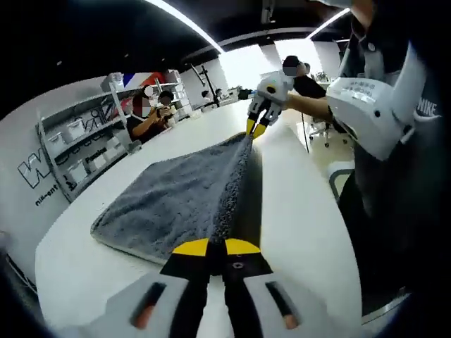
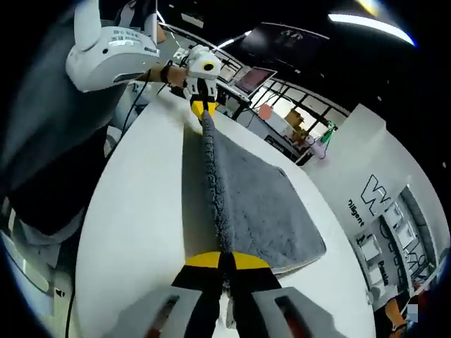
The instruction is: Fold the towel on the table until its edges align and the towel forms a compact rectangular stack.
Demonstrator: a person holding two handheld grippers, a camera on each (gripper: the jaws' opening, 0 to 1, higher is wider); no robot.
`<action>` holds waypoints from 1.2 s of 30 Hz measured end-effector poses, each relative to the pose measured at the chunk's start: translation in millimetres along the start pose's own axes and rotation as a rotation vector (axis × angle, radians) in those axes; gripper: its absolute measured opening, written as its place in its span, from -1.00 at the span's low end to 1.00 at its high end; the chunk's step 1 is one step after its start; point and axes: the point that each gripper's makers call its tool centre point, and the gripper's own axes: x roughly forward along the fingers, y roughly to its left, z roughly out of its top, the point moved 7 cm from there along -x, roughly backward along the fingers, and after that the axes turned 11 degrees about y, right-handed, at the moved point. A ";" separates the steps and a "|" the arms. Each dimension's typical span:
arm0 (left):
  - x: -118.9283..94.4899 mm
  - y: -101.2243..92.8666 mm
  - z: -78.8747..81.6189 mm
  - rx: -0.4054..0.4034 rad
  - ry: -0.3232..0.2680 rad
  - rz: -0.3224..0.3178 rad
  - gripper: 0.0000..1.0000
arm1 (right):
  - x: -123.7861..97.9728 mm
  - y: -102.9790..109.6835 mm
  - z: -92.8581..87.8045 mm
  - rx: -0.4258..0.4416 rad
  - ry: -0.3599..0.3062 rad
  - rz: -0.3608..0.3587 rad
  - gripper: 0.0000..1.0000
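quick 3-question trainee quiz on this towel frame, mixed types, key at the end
1. True or false: the left tongs are shut on the gray towel.
2. What do the right tongs hold? A) a bottle B) the towel's edge C) nothing
3. Fill in: the towel's held edge is stretched ___ between the two tongs, above the white table.

Key: 1 true; 2 B; 3 taut

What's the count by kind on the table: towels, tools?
Towel: 1, grey, one edge lifted off the white table
Tools: 2, left tool and right tool, each shut on a corner of that raised edge
Total: 3
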 end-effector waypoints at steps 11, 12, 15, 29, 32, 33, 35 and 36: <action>-13.2 -18.4 -2.8 -0.075 0.048 -0.199 -0.87 | -14.9 27.6 10.9 -0.020 -0.022 0.173 -0.94; -16.0 -19.8 -3.2 -0.092 0.050 -0.234 -0.87 | -16.2 29.4 12.2 -0.020 -0.028 0.187 -0.94; -17.9 -22.6 -4.1 -0.116 0.056 -0.290 -0.87 | -21.3 34.9 17.9 -0.013 -0.050 0.229 -0.94; -19.9 17.4 14.0 -0.236 -0.066 -0.229 -0.87 | -21.0 -8.0 32.8 0.047 -0.174 0.128 -0.93; -14.7 23.4 14.3 -0.237 -0.054 -0.207 -0.87 | -16.1 -17.0 30.0 0.061 -0.160 0.109 -0.93; -12.8 25.8 14.6 -0.247 -0.048 -0.202 -0.87 | -12.2 -18.0 30.5 0.060 -0.152 0.102 -0.93; -9.6 30.9 15.6 -0.245 -0.039 -0.176 -0.87 | -8.4 -23.8 28.2 0.073 -0.139 0.088 -0.93; -7.8 35.5 16.3 -0.247 -0.026 -0.149 -0.87 | -6.0 -27.4 26.8 0.078 -0.126 0.075 -0.93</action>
